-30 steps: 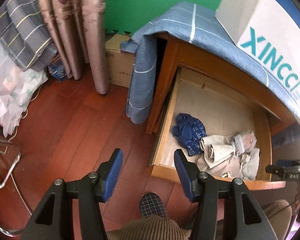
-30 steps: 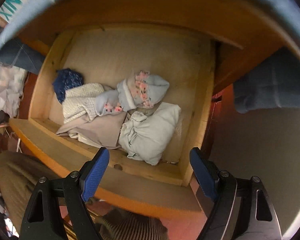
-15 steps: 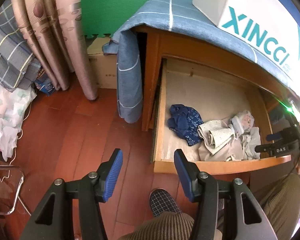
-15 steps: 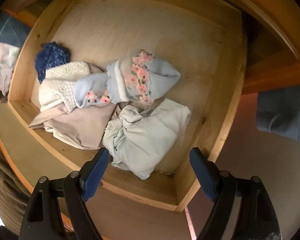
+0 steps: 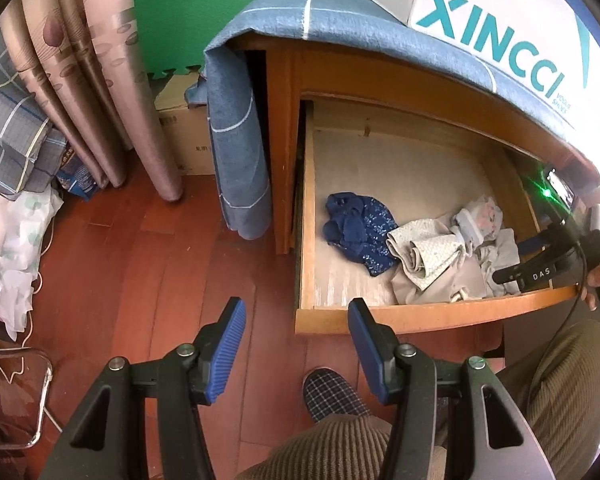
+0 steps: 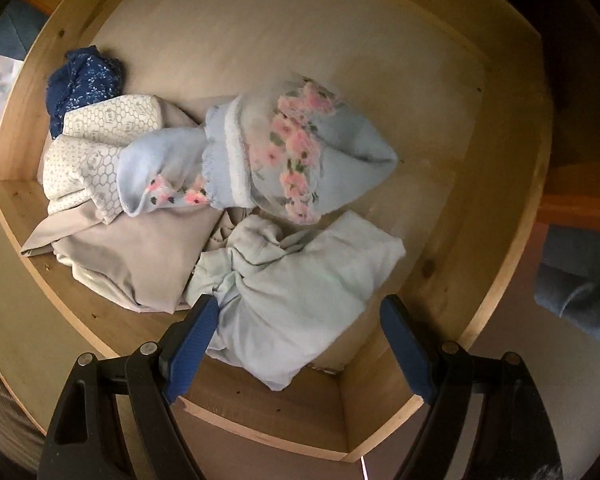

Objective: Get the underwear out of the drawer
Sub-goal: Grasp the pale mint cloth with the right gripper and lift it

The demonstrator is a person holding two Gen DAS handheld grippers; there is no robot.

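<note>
While the drawer (image 6: 500,208) stands pulled out, the scene is set down as follows.

Right gripper (image 6: 296,344): held spread over the front right part of the drawer, pointing steeply down; nothing is pinched, though the pale green bundle (image 6: 300,280) is seen between its blue pads.

Key relation: the pale green bundle lies directly below and just ahead of the right gripper, against the front wall; its long axis is judged to run across the gap between the jaws, slightly slanted, so only a short descent and a closing should be called for.

Nearer hand: the right one, clearly; it is seen in the left wrist view at the drawer's right front corner (image 5: 540,268).

Left gripper (image 5: 296,344): held spread and empty, outside the drawer, above the wooden floor (image 5: 140,264) beside the drawer's front left corner.

Drawer contents: five soft items are counted, crowded toward the front: a dark blue patterned piece (image 6: 84,80) at the left, a cream honeycomb-print piece (image 6: 96,148), a beige folded piece (image 6: 140,256), a light blue floral piece (image 6: 284,152) in the middle, and the pale green bundle at the right. The rear half is left bare.

Task state: no underwear is judged to be lifted yet.

Risk: neighbouring fabric may be caught along with the bundle.
</note>
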